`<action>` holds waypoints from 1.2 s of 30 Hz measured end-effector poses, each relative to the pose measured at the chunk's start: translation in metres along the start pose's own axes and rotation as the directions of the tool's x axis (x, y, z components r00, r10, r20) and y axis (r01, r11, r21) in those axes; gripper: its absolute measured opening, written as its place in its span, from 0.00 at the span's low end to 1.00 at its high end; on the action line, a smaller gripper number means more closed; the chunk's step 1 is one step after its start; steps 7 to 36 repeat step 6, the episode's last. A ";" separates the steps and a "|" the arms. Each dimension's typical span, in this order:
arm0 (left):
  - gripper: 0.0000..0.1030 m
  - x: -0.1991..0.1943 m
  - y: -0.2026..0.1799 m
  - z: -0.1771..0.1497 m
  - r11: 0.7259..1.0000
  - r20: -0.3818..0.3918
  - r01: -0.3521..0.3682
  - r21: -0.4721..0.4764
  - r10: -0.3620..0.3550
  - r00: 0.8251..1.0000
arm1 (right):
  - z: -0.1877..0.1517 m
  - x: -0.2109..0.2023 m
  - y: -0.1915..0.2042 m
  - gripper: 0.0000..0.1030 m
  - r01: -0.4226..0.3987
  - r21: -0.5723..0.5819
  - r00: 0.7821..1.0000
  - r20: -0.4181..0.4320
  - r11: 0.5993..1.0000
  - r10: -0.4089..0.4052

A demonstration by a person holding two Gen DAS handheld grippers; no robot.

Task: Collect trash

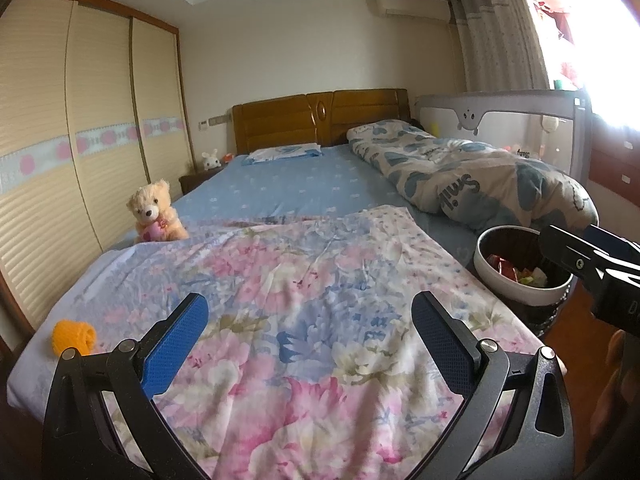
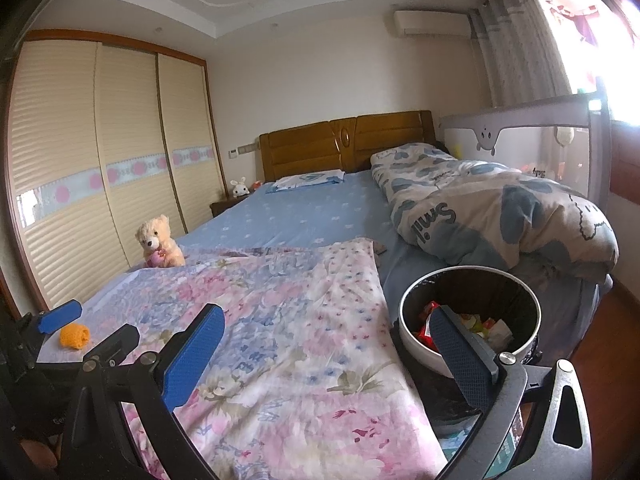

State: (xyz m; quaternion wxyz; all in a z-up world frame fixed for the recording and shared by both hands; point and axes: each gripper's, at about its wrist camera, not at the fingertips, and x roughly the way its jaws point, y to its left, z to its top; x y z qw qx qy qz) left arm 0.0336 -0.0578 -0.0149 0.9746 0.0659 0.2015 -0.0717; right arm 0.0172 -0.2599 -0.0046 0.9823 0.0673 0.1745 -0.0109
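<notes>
Floral sheet (image 1: 304,280) mostly bare mid-frame, orange knit item (image 1: 75,337) near bed's lower-left edge, bin (image 2: 420,350) lower right holding wrappers (image 2: 486,326), left hand-held gripper (image 1: 310,336) and right hand-held gripper (image 2: 328,356) both spread wide, empty.

home bedroom: double bed (image 1: 280,188) w/ wooden headboard (image 1: 320,120), rolled duvet (image 1: 480,176), sliding wardrobe (image 1: 80,120), teddy bear (image 1: 156,212), mesh bed rail (image 1: 500,120), wall a/c unit (image 1: 412,4), curtain (image 1: 500,28) by window.
</notes>
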 end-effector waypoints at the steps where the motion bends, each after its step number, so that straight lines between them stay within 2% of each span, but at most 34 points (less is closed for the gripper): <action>1: 1.00 0.001 0.002 -0.001 1.000 -0.004 0.000 -0.002 0.000 1.000 | -0.002 0.000 -0.003 1.00 -0.001 0.002 1.000 -0.002 1.000 0.001; 6: 1.00 0.011 0.005 -0.003 1.000 -0.028 0.002 -0.009 -0.002 1.000 | -0.006 0.008 -0.004 1.00 -0.010 0.016 1.000 -0.030 1.000 0.010; 36: 1.00 0.011 0.005 -0.003 1.000 -0.028 0.002 -0.009 -0.002 1.000 | -0.006 0.008 -0.004 1.00 -0.010 0.016 1.000 -0.030 1.000 0.010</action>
